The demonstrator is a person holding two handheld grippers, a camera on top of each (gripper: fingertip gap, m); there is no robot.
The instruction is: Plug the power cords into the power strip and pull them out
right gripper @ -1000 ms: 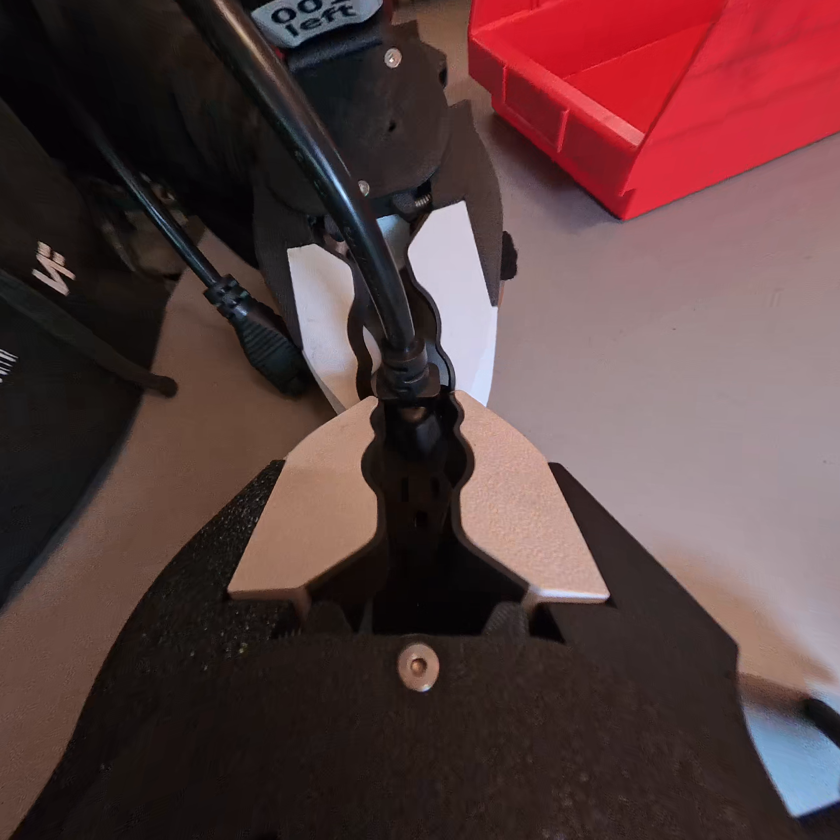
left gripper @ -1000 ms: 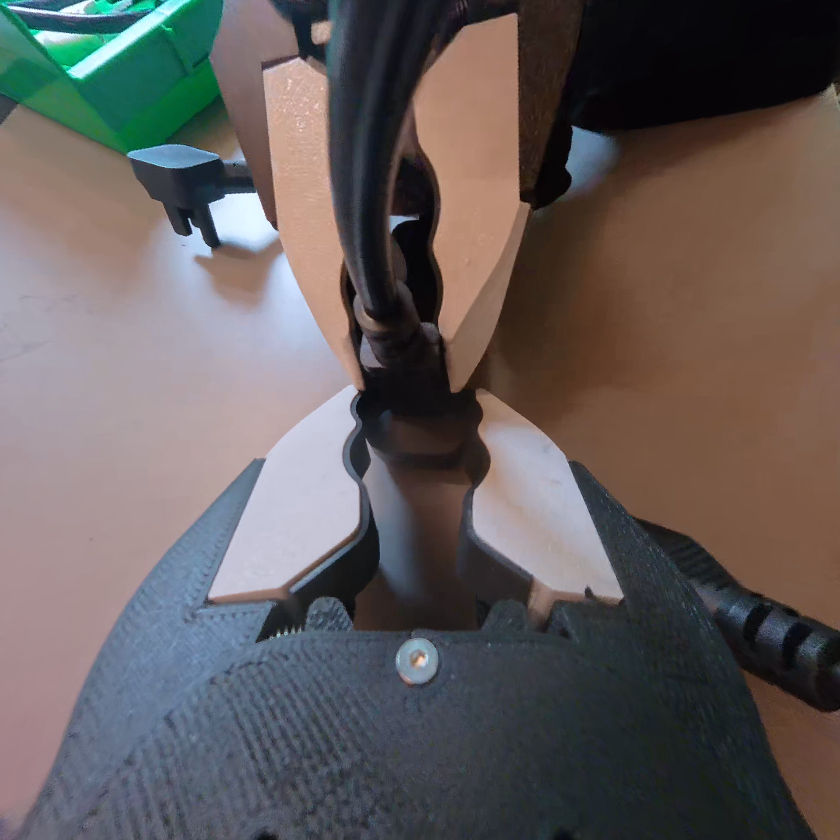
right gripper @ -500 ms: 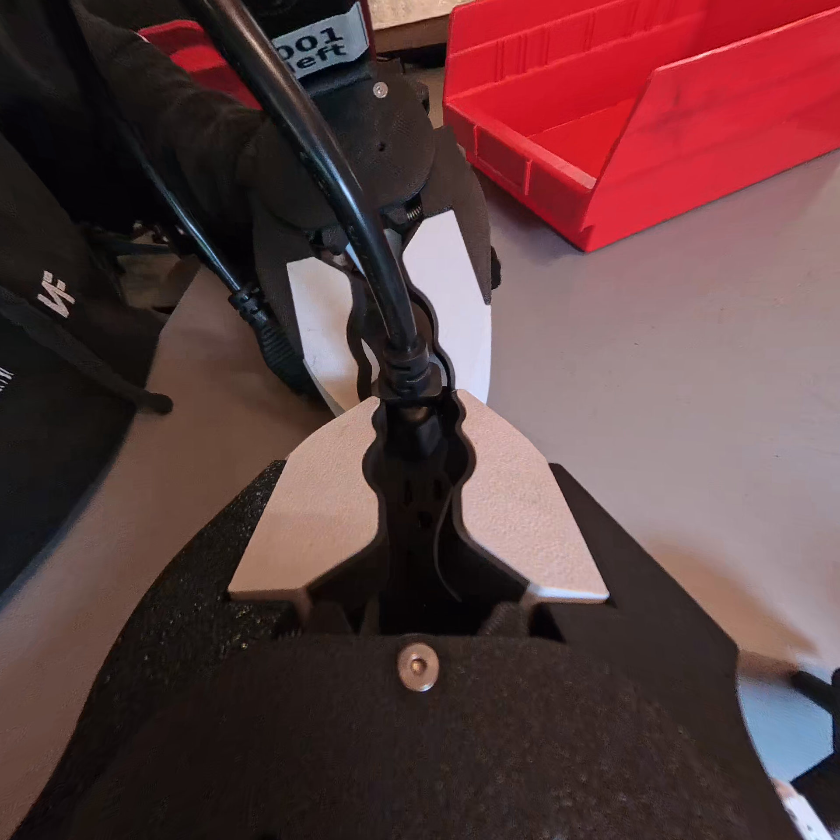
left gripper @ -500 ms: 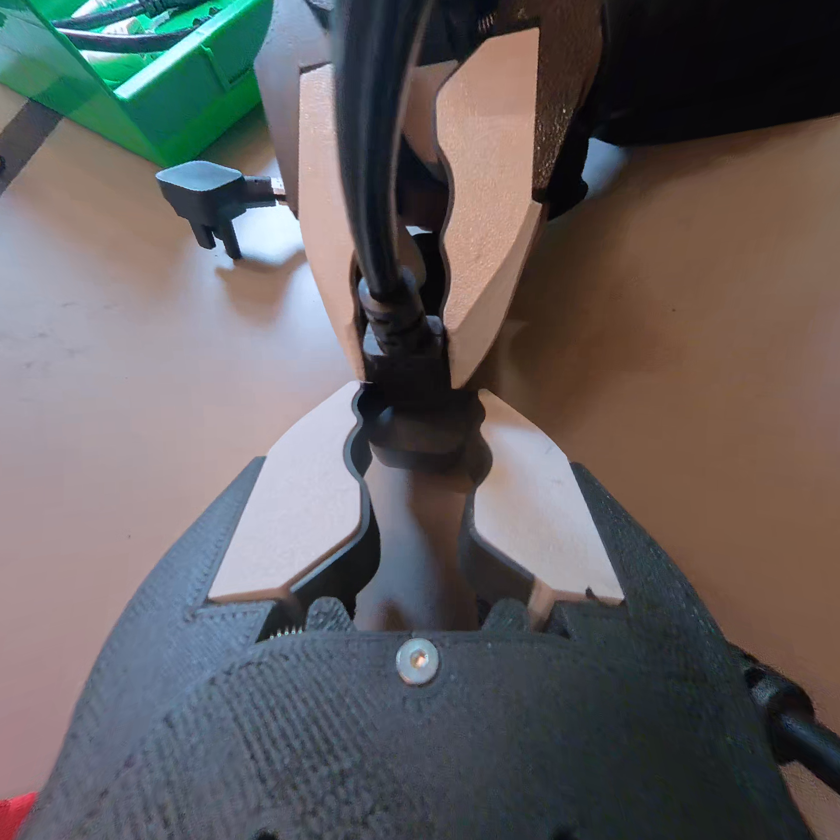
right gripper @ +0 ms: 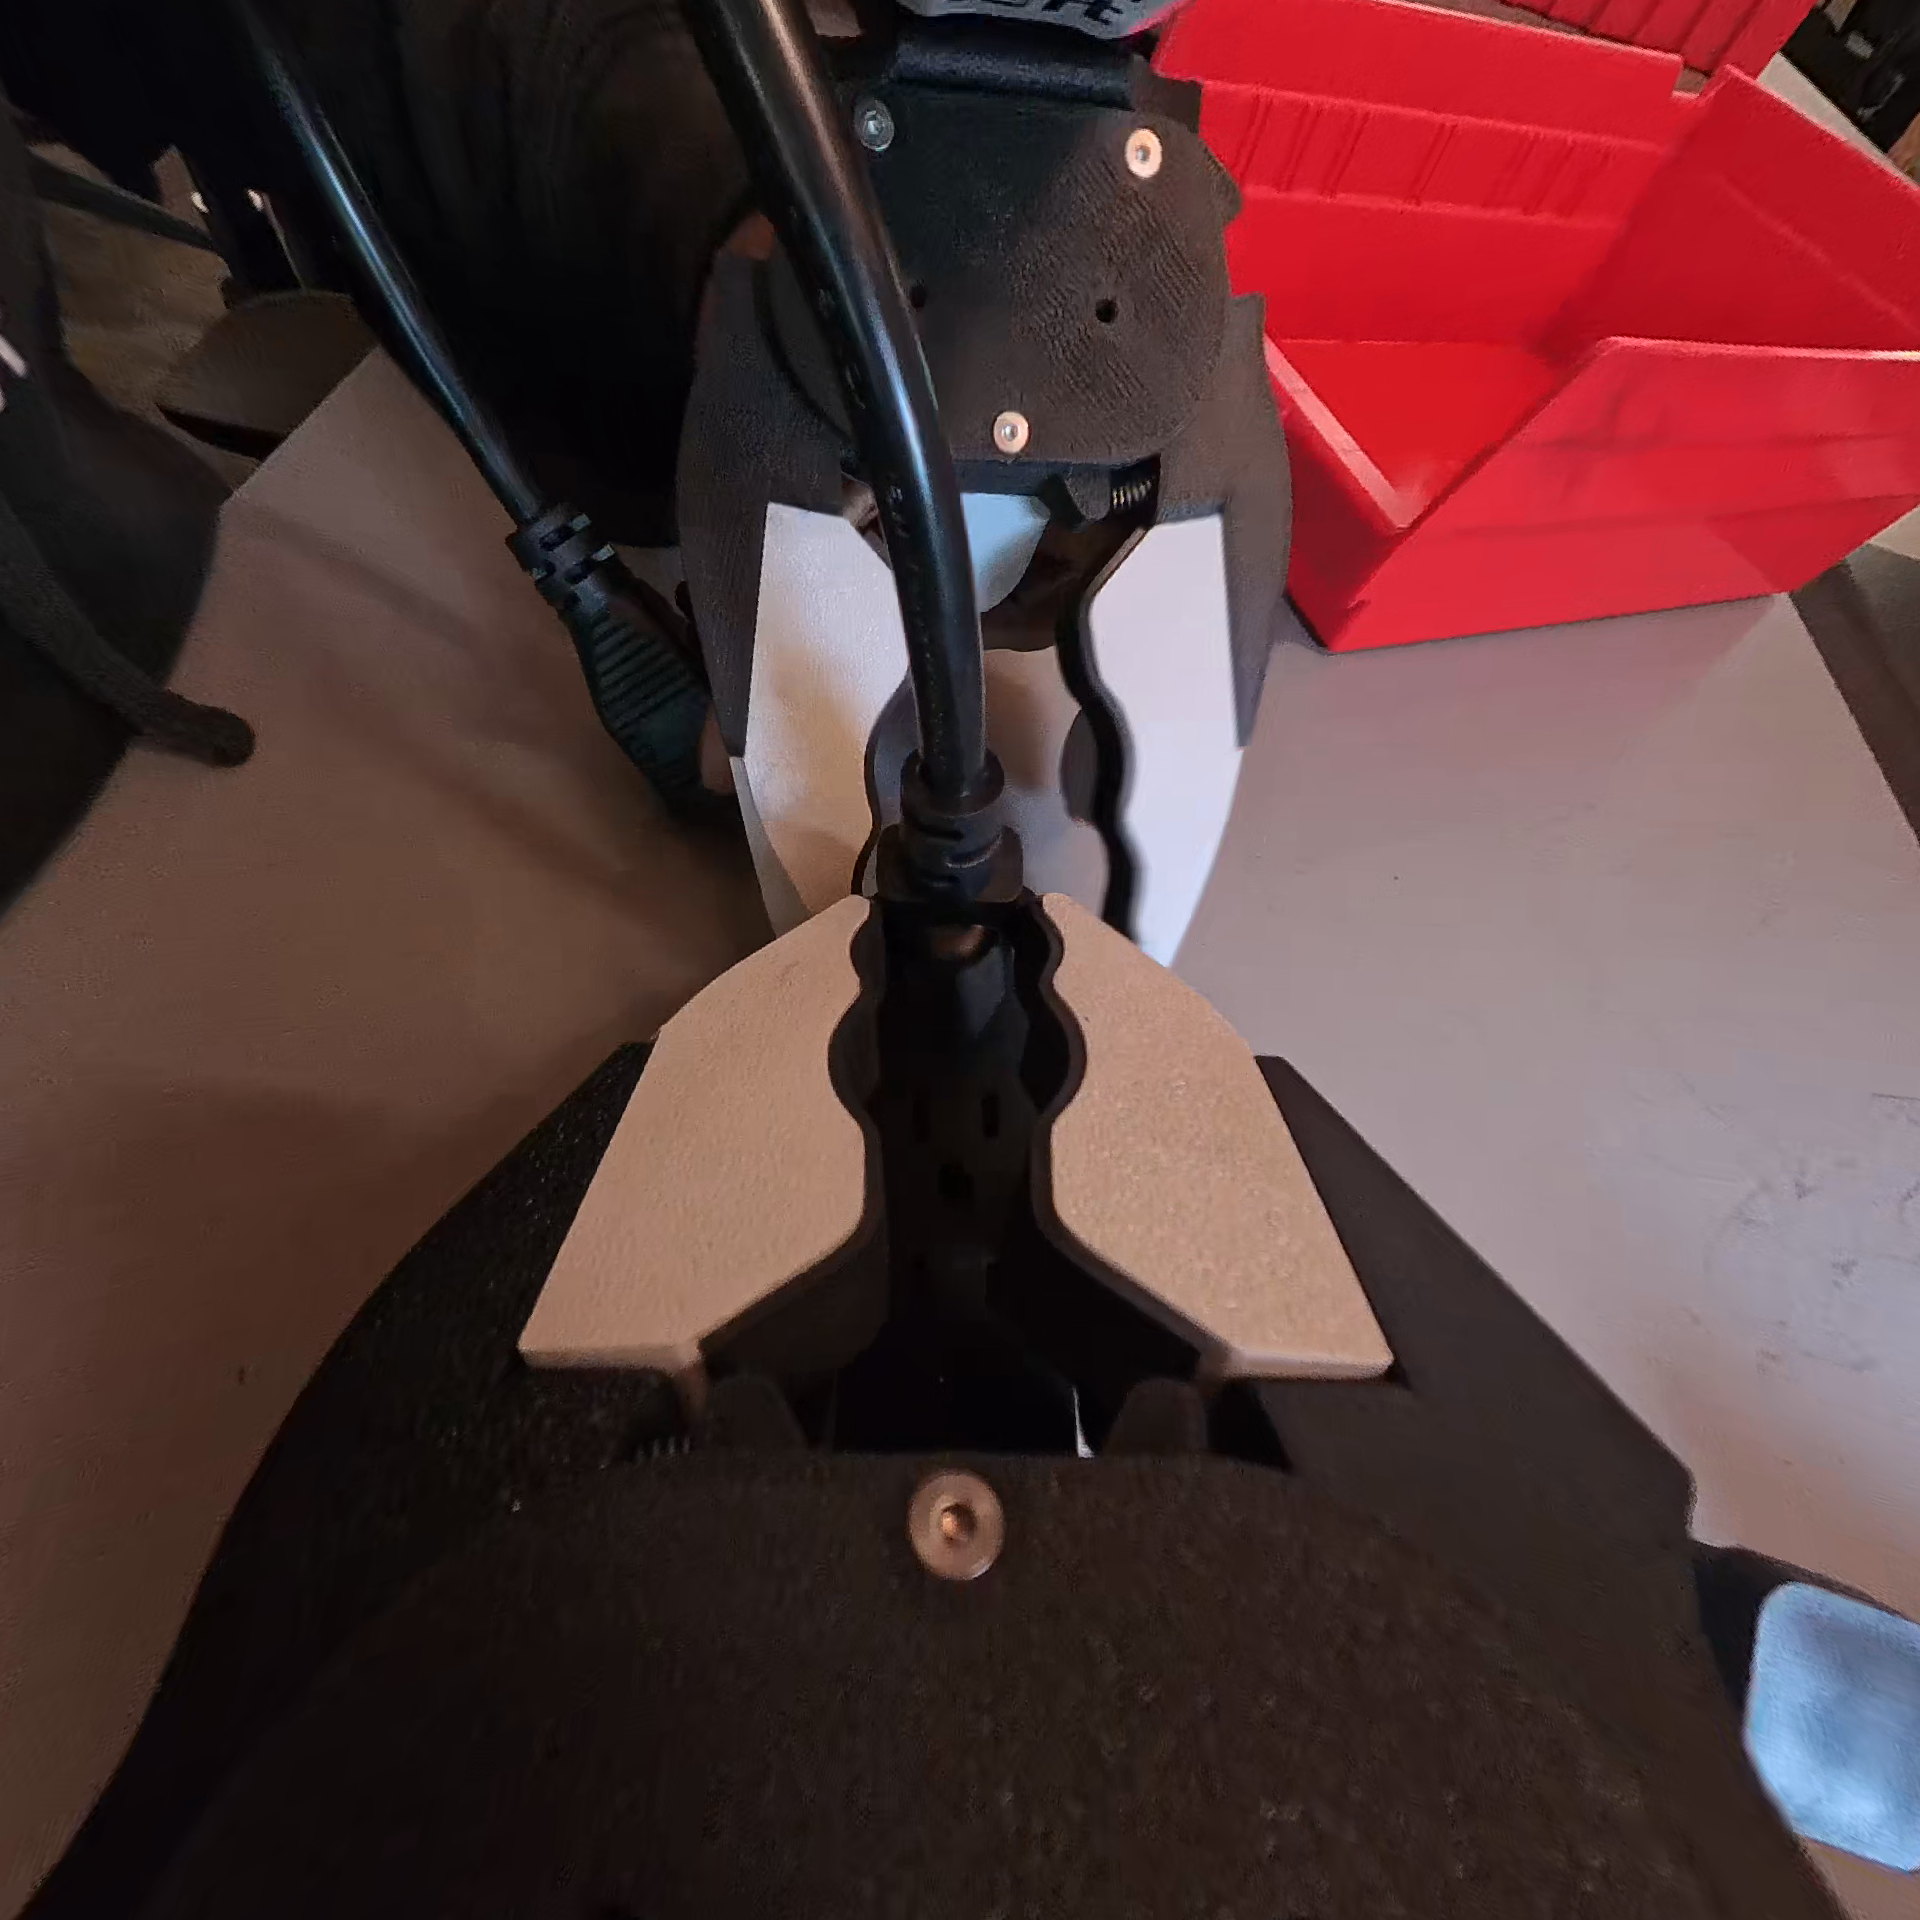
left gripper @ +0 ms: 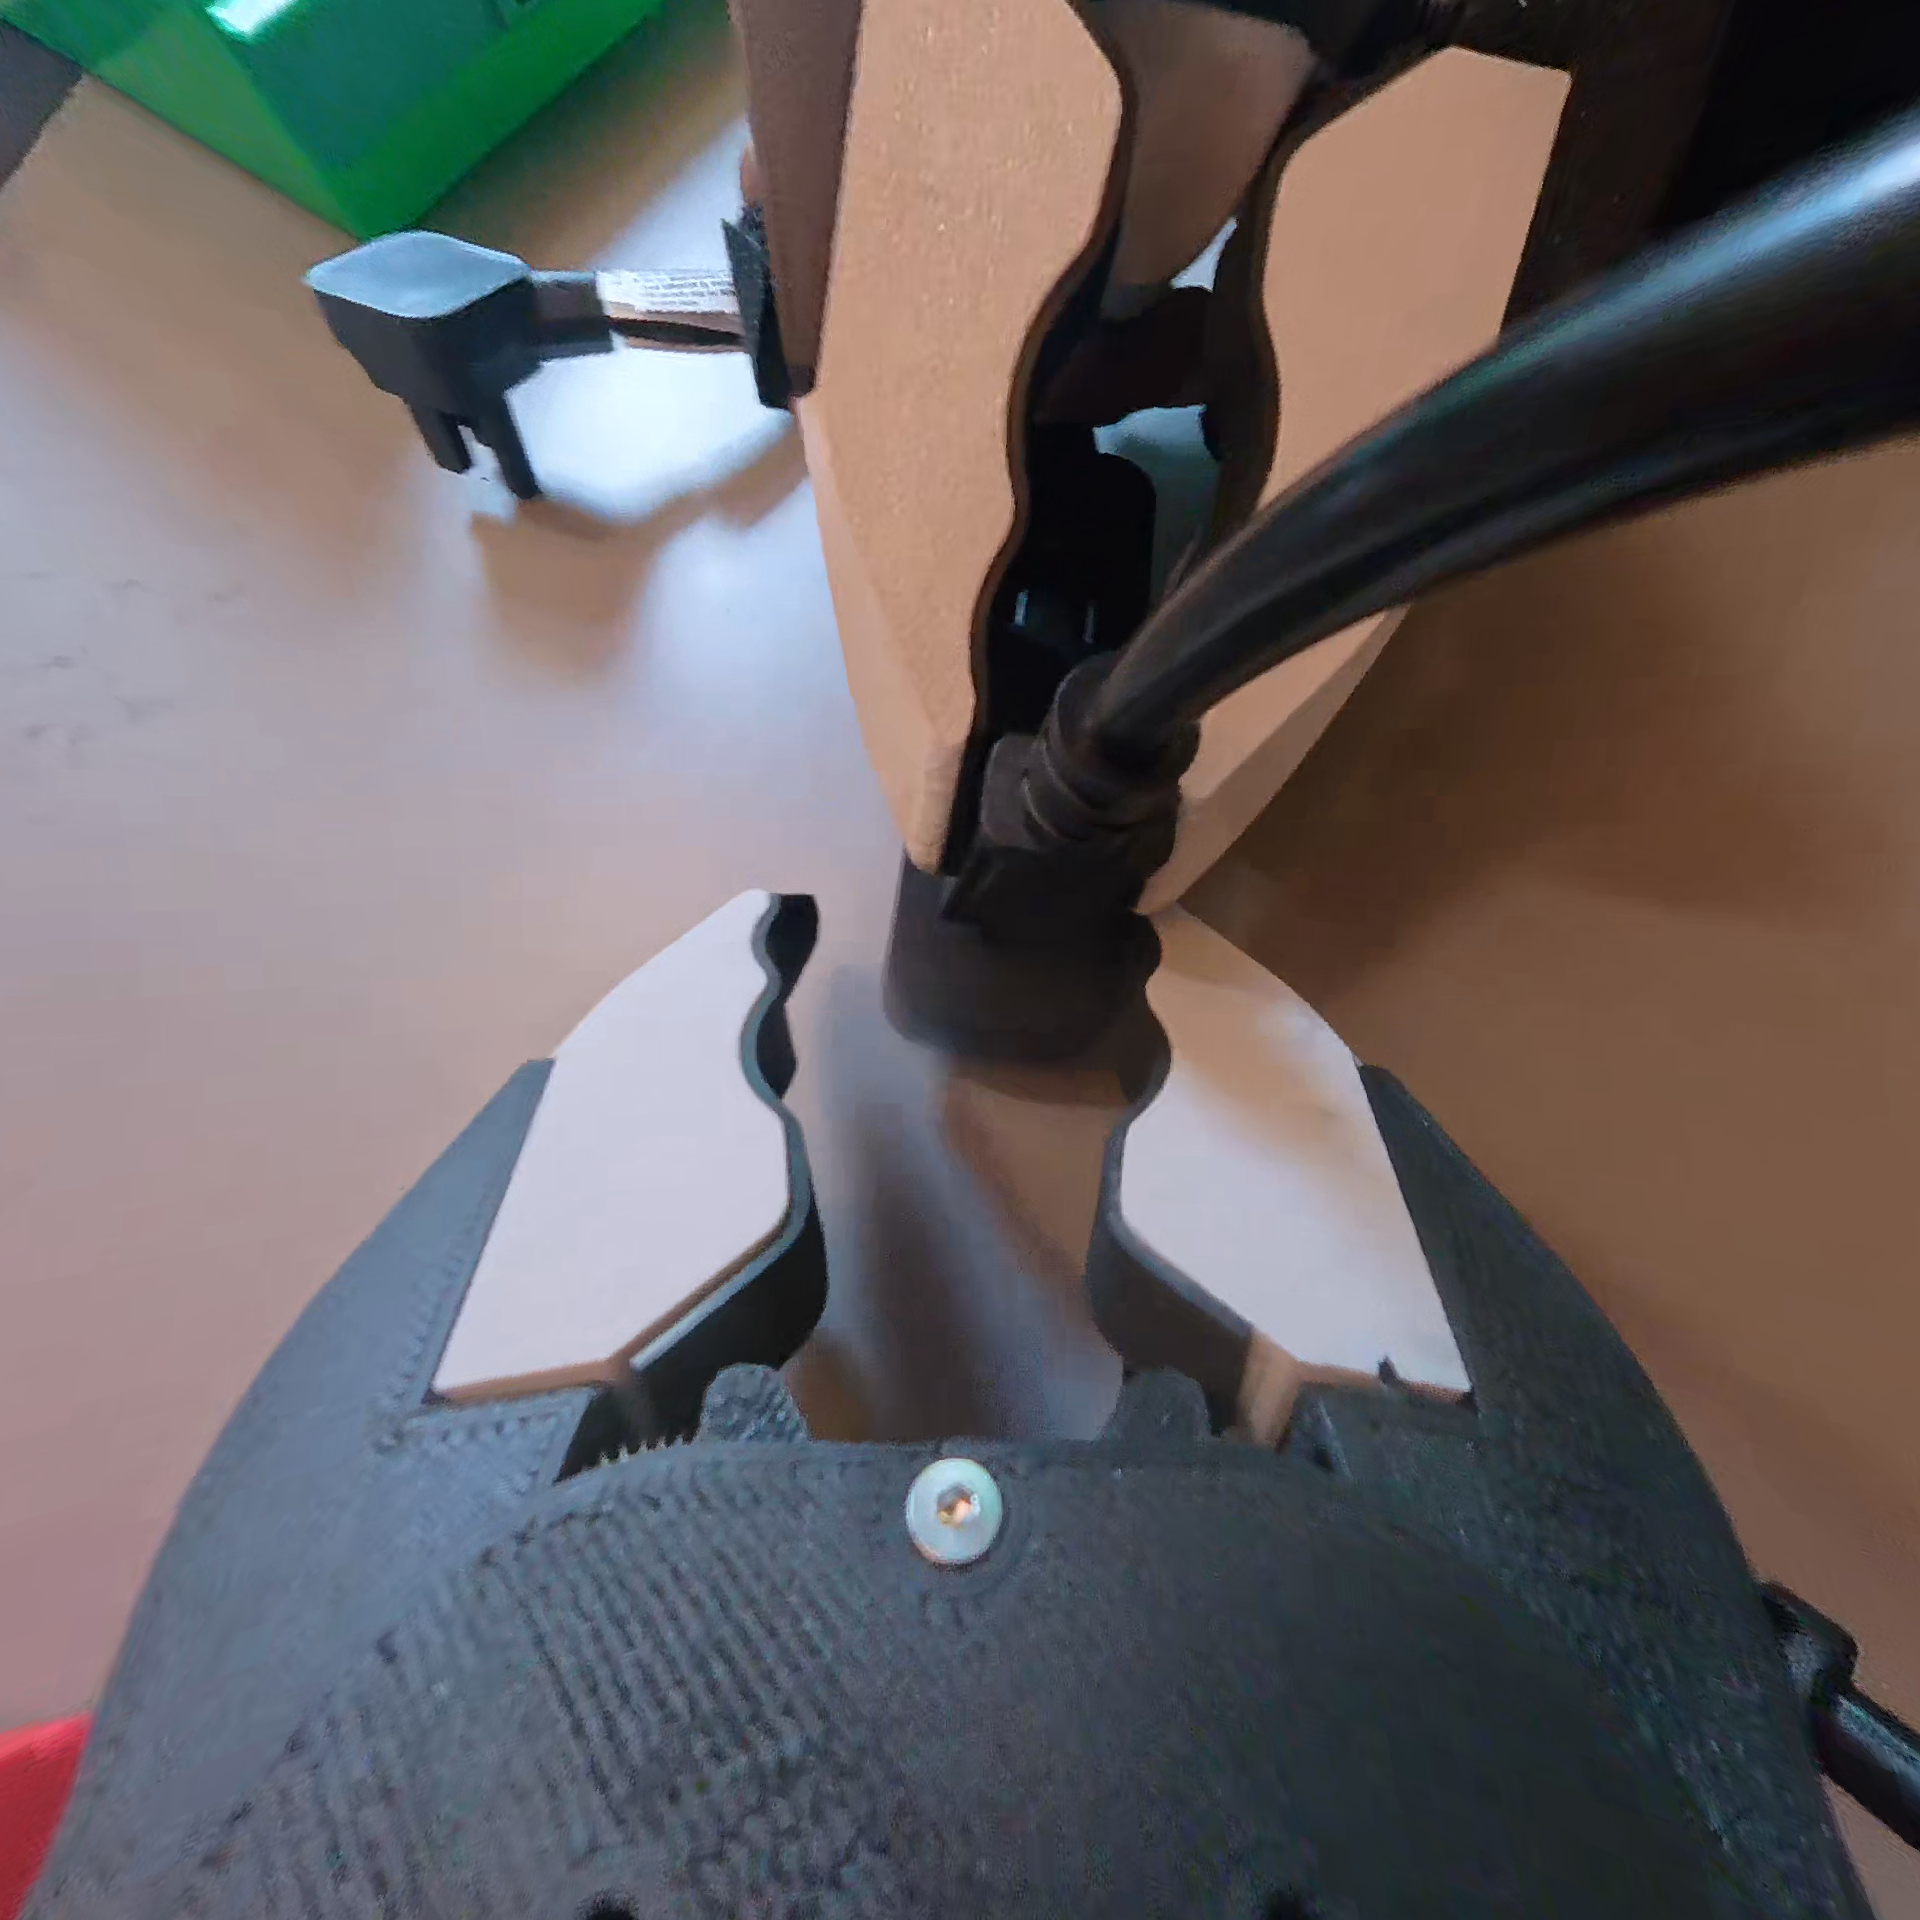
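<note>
My right gripper [right gripper: 956, 904] is shut on a narrow black power strip [right gripper: 977, 1122] and holds it lengthwise, with its outlet slots facing the camera. A black power cord [right gripper: 914, 499] ends in a plug [right gripper: 951, 831] seated in the strip just past my right fingertips. My left gripper [left gripper: 977, 925] faces the right one and is open. Its fingers [left gripper: 665, 1122] stand on either side of the strip's end [left gripper: 1008, 966]; whether the right finger touches it, I cannot tell. In the left wrist view the right gripper [left gripper: 1049, 868] comes in from above.
A loose black plug [left gripper: 436, 322] lies on the table by a green bin [left gripper: 364, 94]. A red bin [right gripper: 1558, 364] stands at the far right. A second cord connector [right gripper: 623, 644] lies beside the left gripper's finger [right gripper: 821, 675]. A person's dark clothing is at the left. Only a small space, under 4 cm, lies between the two pairs of fingers.
My left gripper has opened and let go of the plugged end, which it gripped in both earlier frames. My right gripper stays shut on the strip. The cord now leans right in the left view.
</note>
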